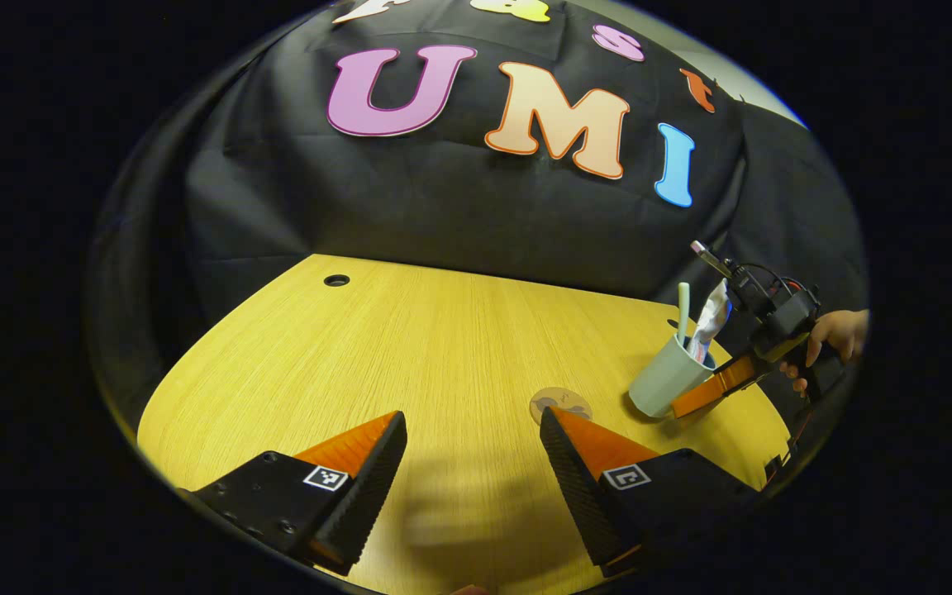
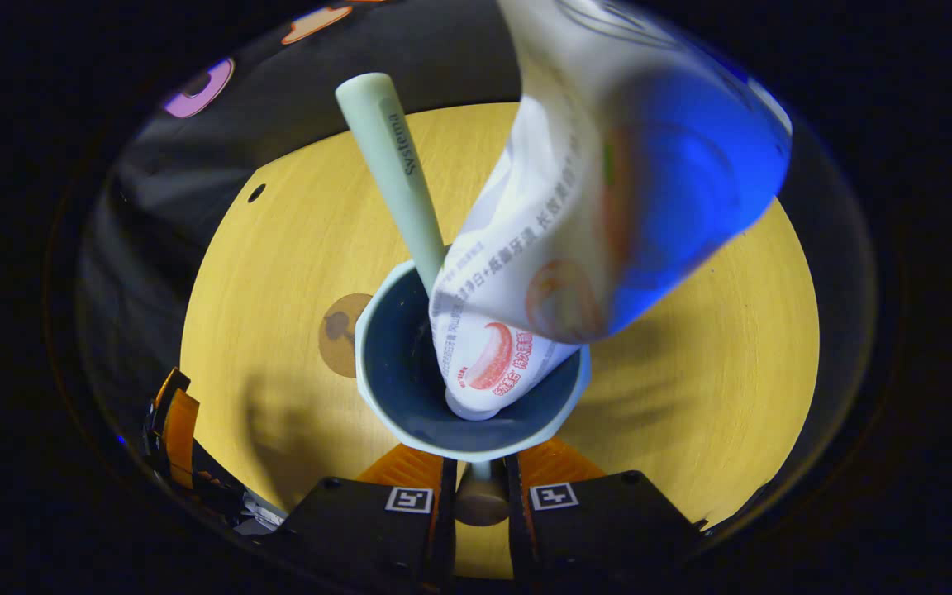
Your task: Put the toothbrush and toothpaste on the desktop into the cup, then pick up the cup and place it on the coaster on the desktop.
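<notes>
Cup gripped, coaster next.
The right gripper (image 2: 476,483) is clamped on the cup's (image 2: 410,364) handle near the desktop's (image 1: 443,347) right edge, toothbrush (image 2: 397,173) and toothpaste (image 2: 575,215) inside; the left gripper (image 1: 472,463) hangs with jaws apart. It likely needs lifting onto the coaster (image 1: 559,404).

I read warm overhead light on the table (image 1: 443,347), soft smeared shadows near its front edge, strong fisheye bending at the rims — and in the right gripper view the toothpaste (image 2: 608,207) looms close, blurred and blue-glared.

One cup (image 2: 410,364), one toothbrush (image 2: 393,173), one toothpaste (image 2: 575,240), one coaster (image 1: 559,403).
</notes>
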The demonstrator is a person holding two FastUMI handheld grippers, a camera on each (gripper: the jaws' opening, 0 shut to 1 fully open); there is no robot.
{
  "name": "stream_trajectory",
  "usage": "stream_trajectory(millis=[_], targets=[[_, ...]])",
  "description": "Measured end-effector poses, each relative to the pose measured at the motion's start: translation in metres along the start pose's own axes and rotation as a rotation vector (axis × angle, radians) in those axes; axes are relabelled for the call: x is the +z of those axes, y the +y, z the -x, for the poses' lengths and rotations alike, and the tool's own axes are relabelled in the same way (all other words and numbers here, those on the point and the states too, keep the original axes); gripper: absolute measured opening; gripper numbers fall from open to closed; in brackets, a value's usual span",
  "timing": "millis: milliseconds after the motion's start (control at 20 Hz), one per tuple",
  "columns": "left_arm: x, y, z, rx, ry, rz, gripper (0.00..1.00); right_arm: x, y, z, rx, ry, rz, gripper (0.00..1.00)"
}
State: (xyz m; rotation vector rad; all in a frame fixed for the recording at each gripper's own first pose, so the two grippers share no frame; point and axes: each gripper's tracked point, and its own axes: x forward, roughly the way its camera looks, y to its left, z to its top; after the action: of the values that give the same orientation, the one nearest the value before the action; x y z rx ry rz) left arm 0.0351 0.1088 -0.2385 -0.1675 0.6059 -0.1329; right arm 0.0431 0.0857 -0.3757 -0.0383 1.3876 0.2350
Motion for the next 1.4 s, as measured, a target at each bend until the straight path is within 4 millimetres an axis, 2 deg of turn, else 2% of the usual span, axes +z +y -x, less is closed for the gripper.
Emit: stream_trajectory(millis=[50,100,150,200,250,300,550,600,650,850,900,950,1000,1100,1150,1200,1300,1350,1400], targets=[[-0.003,0.002,0.0,0.005,0.001,0.007,0.95,0.0,0.0,-0.001,0.009,0.002,0.012,0.29],[-0.004,0.006,-0.001,0.011,0.001,0.014,0.95,0.001,0.001,-0.001,0.018,0.006,0.025,0.24],[-0.006,0.011,0.005,0.019,0.001,0.021,0.95,0.0,0.001,-0.001,0.026,0.01,0.037,0.28],[-0.007,0.013,0.008,0.026,0.001,0.027,0.95,0.0,0.0,-0.001,0.033,0.015,0.047,0.24],[-0.008,0.017,0.012,0.035,0.001,0.033,0.95,0.0,0.001,-0.001,0.043,0.018,0.052,0.24],[-0.008,0.022,0.015,0.043,0.0,0.037,0.95,0.0,0.002,-0.001,0.053,0.021,0.057,0.28],[-0.012,0.044,0.018,0.083,0.001,0.059,0.95,0.008,-0.004,-0.002,0.083,0.019,0.063,0.28],[-0.012,0.049,0.02,0.092,0.001,0.063,0.95,0.009,-0.006,0.001,0.086,0.021,0.064,0.23],[-0.013,0.052,0.021,0.1,0.001,0.068,0.95,0.01,-0.006,0.002,0.083,0.024,0.07,0.28],[-0.018,0.064,0.028,0.133,0.005,0.086,0.96,0.008,-0.004,0.001,0.079,0.036,0.077,0.28],[-0.018,0.065,0.029,0.137,0.008,0.088,0.95,0.013,-0.007,0.002,0.076,0.025,0.081,0.28],[-0.018,0.065,0.028,0.14,0.01,0.089,0.96,0.012,-0.005,0.002,0.075,0.02,0.079,0.22],[-0.018,0.065,0.029,0.14,0.011,0.089,0.95,0.013,-0.005,0.005,0.074,0.022,0.066,0.28],[-0.017,0.062,0.025,0.135,0.014,0.083,0.95,0.011,-0.002,0.007,0.077,0.015,0.056,0.3],[-0.016,0.06,0.023,0.13,0.014,0.079,0.96,0.008,0.004,0.015,0.095,0.005,0.048,0.3],[-0.015,0.057,0.023,0.125,0.015,0.075,0.95,0.011,0.008,0.02,0.113,-0.009,0.04,0.25],[-0.013,0.052,0.02,0.112,0.019,0.064,0.95,0.014,0.002,0.018,0.121,-0.008,0.039,0.45],[-0.012,0.049,0.018,0.105,0.02,0.058,0.96,0.017,0.0,0.021,0.113,-0.017,0.05,0.52],[-0.01,0.045,0.018,0.099,0.02,0.051,0.96,0.018,-0.003,0.023,0.113,-0.027,0.057,0.55]])
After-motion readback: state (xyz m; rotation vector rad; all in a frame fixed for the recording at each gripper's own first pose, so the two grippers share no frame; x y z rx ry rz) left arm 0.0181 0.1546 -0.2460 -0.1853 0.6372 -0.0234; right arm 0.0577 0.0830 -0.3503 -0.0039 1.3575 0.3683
